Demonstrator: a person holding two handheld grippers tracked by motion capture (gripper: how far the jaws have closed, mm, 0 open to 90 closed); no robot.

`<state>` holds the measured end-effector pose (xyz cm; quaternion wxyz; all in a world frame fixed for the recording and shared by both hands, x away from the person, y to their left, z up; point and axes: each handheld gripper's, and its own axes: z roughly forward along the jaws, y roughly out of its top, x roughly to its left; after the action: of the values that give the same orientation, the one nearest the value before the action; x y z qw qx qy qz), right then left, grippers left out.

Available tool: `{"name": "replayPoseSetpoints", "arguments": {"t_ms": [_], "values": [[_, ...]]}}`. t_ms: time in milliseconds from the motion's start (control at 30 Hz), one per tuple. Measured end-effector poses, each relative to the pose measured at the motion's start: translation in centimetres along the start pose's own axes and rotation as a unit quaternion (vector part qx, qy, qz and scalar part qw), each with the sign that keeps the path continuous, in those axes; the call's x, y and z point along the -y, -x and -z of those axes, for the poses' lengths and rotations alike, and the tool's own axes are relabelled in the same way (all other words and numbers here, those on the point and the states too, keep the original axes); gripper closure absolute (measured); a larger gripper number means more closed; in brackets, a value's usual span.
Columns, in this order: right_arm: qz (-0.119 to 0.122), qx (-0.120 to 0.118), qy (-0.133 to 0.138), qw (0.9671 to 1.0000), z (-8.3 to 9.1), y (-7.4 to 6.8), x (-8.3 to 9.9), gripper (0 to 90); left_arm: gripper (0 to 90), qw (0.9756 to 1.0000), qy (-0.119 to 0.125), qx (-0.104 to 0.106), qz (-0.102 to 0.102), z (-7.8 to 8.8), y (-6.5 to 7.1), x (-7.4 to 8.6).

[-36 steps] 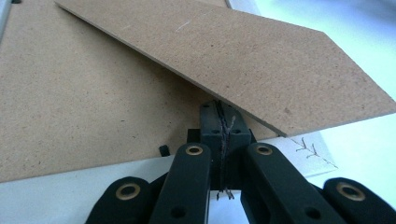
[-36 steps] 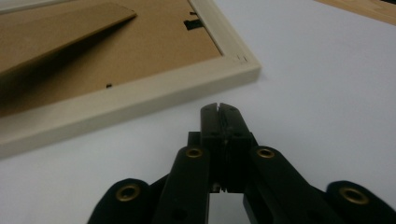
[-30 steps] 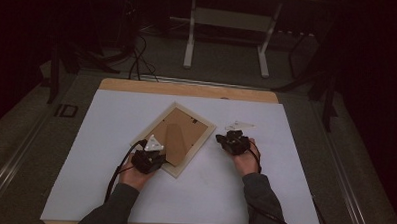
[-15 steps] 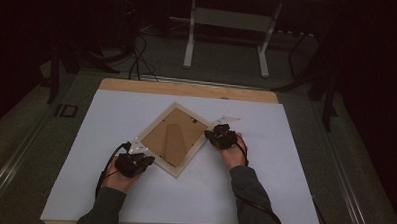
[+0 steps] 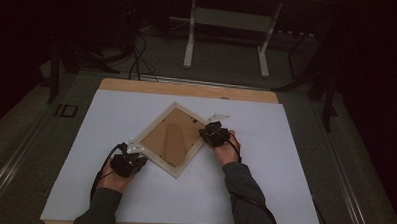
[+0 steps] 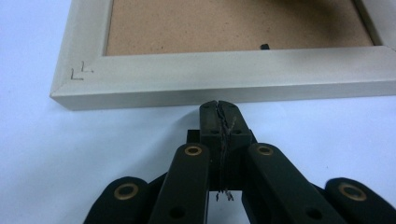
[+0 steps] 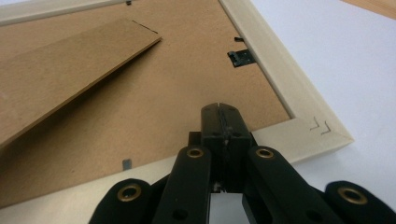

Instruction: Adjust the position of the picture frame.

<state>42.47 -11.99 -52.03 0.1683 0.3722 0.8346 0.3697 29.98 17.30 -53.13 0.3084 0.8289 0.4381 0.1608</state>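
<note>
We find the picture frame [image 5: 171,139] lying face down near the middle of the white table cover [image 5: 284,170], turned like a diamond, its brown backing board [image 7: 154,102] up. A folded cardboard stand [image 7: 65,65] lies flat across the backing. Pale wooden rails run all round; small black turn clips [image 7: 241,58] sit at the inner edge in the right gripper view, one more in the left gripper view.

Edges and room: white surface lies open on every side of the frame, widest toward 3 and 9 o'clock. The bare wooden table edge [image 5: 187,88] shows at 12 o'clock beyond the cover. Dark floor and a metal stand [image 5: 228,23] lie farther off at 12.

Left gripper [image 5: 128,162]: at 7 o'clock of the frame, jaws pressed together with nothing between them. In the left gripper view its tips [image 6: 219,114] meet the outer side of the near rail, touching or just short; we cannot tell which.

Right gripper [image 5: 214,134]: at 3 o'clock of the frame, jaws likewise closed on nothing. In the right gripper view its tips [image 7: 220,116] stand over the backing just inside the rail, near a corner.

Writing: none legible. Only small L-shaped staple marks [image 6: 80,71] at the mitred corners.
</note>
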Motion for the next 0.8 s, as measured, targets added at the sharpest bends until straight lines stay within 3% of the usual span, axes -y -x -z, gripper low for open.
{"name": "replayPoseSetpoints", "arguments": {"t_ms": [400,533,800], "values": [[0.006,0.008,-0.011,0.9999,-0.5,-0.4,-0.2,90.0,90.0,0.9999,0.005,-0.004,0.009,-0.4,-0.3,-0.3],[0.006,0.007,-0.012,0.9999,-0.2,-0.1,0.1,90.0,90.0,0.9995,0.013,-0.011,0.026,-0.9,-0.7,-0.8],[0.003,0.001,-0.014,0.9999,0.3,0.2,0.5,90.0,90.0,0.9987,0.022,-0.018,0.041,-1.5,-1.1,-1.2]]}}
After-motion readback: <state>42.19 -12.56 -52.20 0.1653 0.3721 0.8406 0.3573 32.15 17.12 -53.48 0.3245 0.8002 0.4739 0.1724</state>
